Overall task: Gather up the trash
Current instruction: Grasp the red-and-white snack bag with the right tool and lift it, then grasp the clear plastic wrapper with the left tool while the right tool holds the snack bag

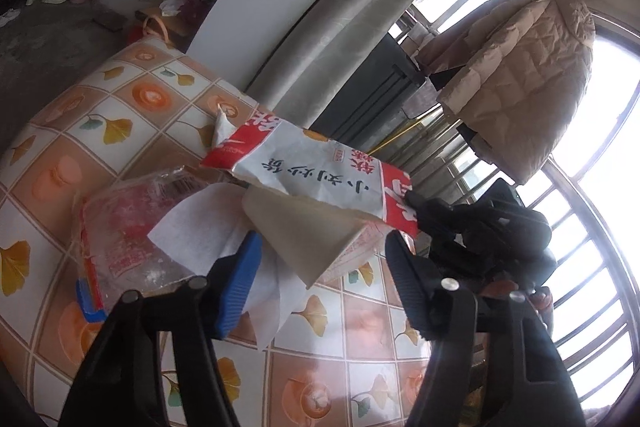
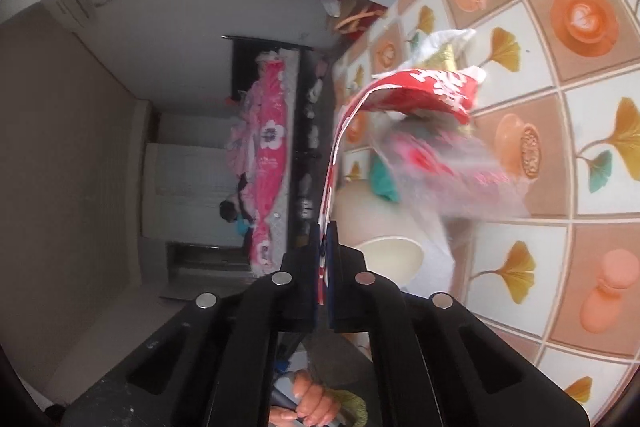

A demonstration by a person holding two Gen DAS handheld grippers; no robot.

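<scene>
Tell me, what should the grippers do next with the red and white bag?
Probably lift it clear. The right gripper is already shut on a corner of the red and white paper bag, which hangs above the table. The left gripper is open by the white tissue and could take that afterwards.

Home bedroom — bed (image 2: 268,163), curtain (image 1: 340,27).

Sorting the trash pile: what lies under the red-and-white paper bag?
Under the red-and-white paper bag lie a beige paper cone, white tissue and a clear plastic wrapper; anything beneath those is hidden.
</scene>
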